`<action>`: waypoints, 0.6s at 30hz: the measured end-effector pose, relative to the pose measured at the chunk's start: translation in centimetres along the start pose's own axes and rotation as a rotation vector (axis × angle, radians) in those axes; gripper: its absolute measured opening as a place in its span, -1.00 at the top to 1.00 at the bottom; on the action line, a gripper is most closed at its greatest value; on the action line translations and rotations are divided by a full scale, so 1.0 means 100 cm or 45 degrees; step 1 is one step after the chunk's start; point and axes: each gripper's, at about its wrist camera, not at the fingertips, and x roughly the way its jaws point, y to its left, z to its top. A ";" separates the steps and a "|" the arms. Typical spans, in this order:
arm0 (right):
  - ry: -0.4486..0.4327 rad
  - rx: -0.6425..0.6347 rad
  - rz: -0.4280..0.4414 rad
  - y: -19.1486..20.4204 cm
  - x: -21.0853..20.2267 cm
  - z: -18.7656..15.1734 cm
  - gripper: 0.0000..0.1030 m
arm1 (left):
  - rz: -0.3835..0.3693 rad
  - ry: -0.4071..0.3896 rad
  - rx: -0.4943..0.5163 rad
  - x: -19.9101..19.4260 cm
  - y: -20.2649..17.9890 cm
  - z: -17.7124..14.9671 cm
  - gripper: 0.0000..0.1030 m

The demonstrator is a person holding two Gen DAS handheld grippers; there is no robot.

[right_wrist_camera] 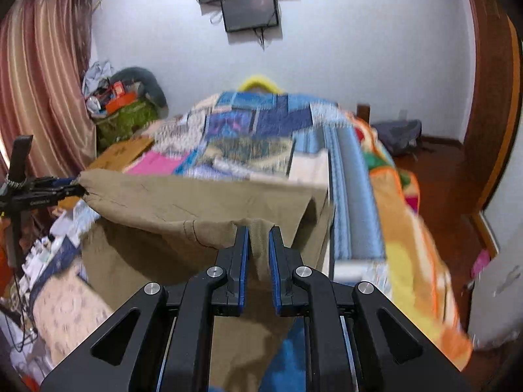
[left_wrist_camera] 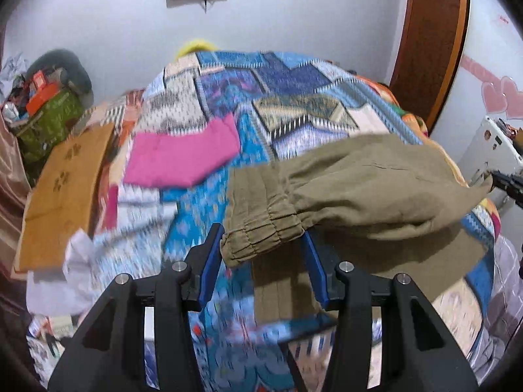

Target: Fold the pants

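Olive-khaki pants (left_wrist_camera: 366,189) hang stretched above a bed between my two grippers. In the left wrist view my left gripper (left_wrist_camera: 263,238) has its blue fingers either side of the elastic waistband (left_wrist_camera: 258,235), gripping a thick bunch of it. The right gripper (left_wrist_camera: 506,183) shows at the far right holding the other end. In the right wrist view my right gripper (right_wrist_camera: 259,228) is shut on a fold of the pants (right_wrist_camera: 196,202), and the left gripper (right_wrist_camera: 75,189) shows at the left pinching the far corner.
The bed has a patchwork blue quilt (left_wrist_camera: 228,104) with a folded pink cloth (left_wrist_camera: 183,156) on it. A cardboard box (left_wrist_camera: 65,189) lies at the bed's left. Clutter and a green bag (right_wrist_camera: 124,121) stand by the curtain (right_wrist_camera: 42,81). Wooden floor (right_wrist_camera: 441,176) is at the right.
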 end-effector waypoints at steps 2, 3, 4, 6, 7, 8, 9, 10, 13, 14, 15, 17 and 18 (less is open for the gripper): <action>0.051 0.022 0.008 0.004 0.004 -0.018 0.79 | 0.002 0.028 0.001 0.002 -0.001 -0.014 0.05; 0.077 0.026 0.007 0.006 0.005 -0.026 0.79 | 0.001 0.044 0.000 0.003 0.000 -0.020 0.05; 0.102 0.023 -0.003 0.008 0.007 -0.034 0.78 | 0.000 0.067 -0.004 0.004 0.000 -0.026 0.05; 0.153 0.012 -0.022 0.013 0.011 -0.048 0.77 | 0.016 0.109 -0.011 0.008 0.000 -0.037 0.06; 0.170 0.011 -0.031 0.014 0.012 -0.053 0.77 | 0.035 0.129 -0.014 0.009 0.002 -0.042 0.06; 0.186 0.014 -0.046 0.015 0.012 -0.058 0.76 | 0.056 0.141 -0.016 0.009 0.003 -0.047 0.06; 0.200 0.021 -0.061 0.015 0.012 -0.063 0.75 | 0.065 0.146 -0.021 0.008 0.004 -0.051 0.06; 0.214 0.036 -0.071 0.013 0.012 -0.067 0.75 | 0.067 0.155 -0.036 0.006 0.007 -0.055 0.06; 0.240 0.064 -0.081 0.008 0.006 -0.076 0.71 | 0.079 0.156 -0.060 -0.003 0.012 -0.059 0.06; 0.249 0.070 -0.087 0.007 0.004 -0.078 0.71 | 0.087 0.148 -0.061 -0.008 0.013 -0.058 0.06; 0.254 0.076 -0.098 0.006 0.001 -0.079 0.70 | 0.091 0.137 -0.061 -0.013 0.013 -0.056 0.06; 0.249 0.075 -0.112 0.008 -0.008 -0.081 0.69 | 0.088 0.104 -0.057 -0.025 0.012 -0.049 0.06; 0.240 0.070 -0.113 0.010 -0.013 -0.079 0.63 | 0.083 0.087 -0.051 -0.030 0.010 -0.044 0.06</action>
